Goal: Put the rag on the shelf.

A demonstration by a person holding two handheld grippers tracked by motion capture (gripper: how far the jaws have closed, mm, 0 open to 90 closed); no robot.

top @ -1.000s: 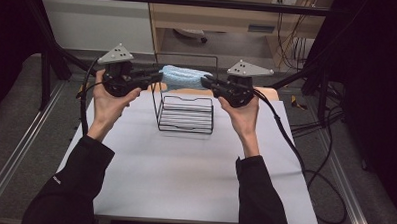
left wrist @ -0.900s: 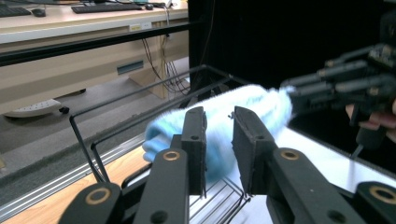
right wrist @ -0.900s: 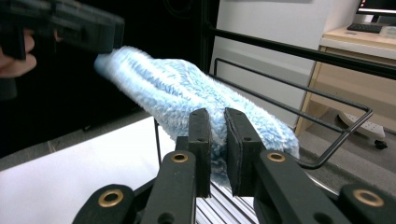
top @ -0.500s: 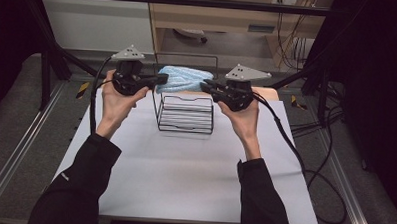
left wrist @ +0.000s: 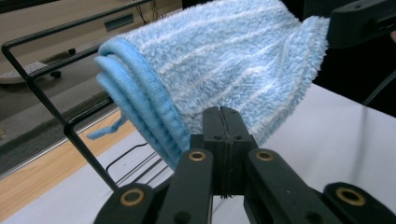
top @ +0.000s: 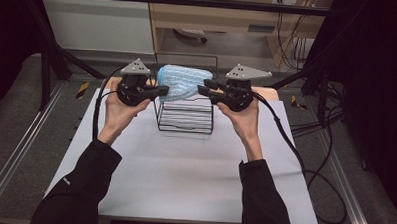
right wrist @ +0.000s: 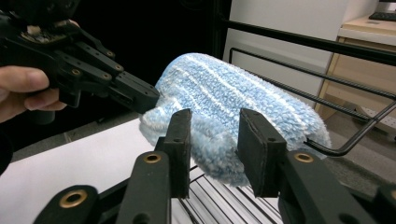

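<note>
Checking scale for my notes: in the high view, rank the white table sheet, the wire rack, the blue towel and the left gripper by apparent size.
1. Sheet, by far the largest.
2. Rack and towel: they look about alike, so I won't rank them.
4. Left gripper, smallest, though it looks close to the towel.
</note>
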